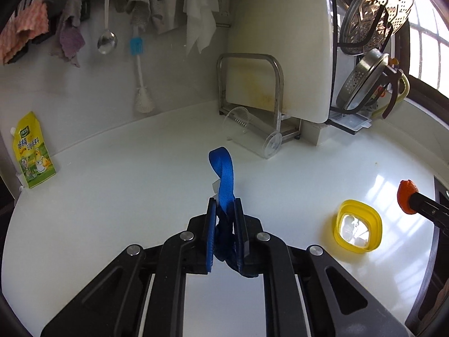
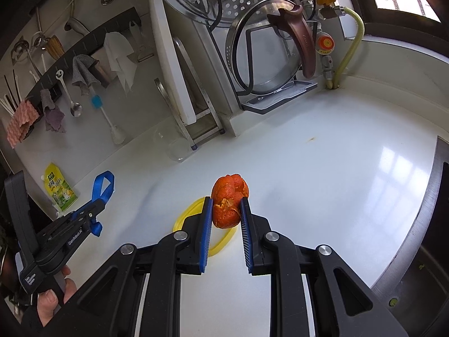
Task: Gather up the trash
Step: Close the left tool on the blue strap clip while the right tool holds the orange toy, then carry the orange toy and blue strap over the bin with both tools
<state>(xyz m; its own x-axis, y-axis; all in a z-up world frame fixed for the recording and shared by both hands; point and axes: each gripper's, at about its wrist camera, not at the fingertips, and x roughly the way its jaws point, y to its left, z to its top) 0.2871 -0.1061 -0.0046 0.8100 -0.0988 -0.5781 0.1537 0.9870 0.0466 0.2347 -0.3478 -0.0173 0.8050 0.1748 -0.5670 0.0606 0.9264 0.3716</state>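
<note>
My left gripper (image 1: 225, 203) is shut on a blue webbing strap (image 1: 223, 174), whose loop stands up above the fingertips over the white counter (image 1: 126, 196). From the right wrist view that gripper (image 2: 98, 203) and strap (image 2: 102, 186) show at the left, held by a hand. My right gripper (image 2: 226, 203) is shut on an orange peel (image 2: 228, 205), lifted above the counter; the peel (image 1: 407, 196) also shows at the right edge of the left wrist view. A yellow lid (image 1: 357, 229) lies flat on the counter, partly hidden behind the right fingers (image 2: 206, 219).
A yellow-green pouch (image 1: 32, 151) leans on the back wall. A clear plastic cup (image 1: 252, 132) lies on its side by the cutting-board rack (image 1: 252, 90). A pot rack (image 2: 266, 56) stands at the back. The stove's dark edge (image 2: 432, 196) borders the right.
</note>
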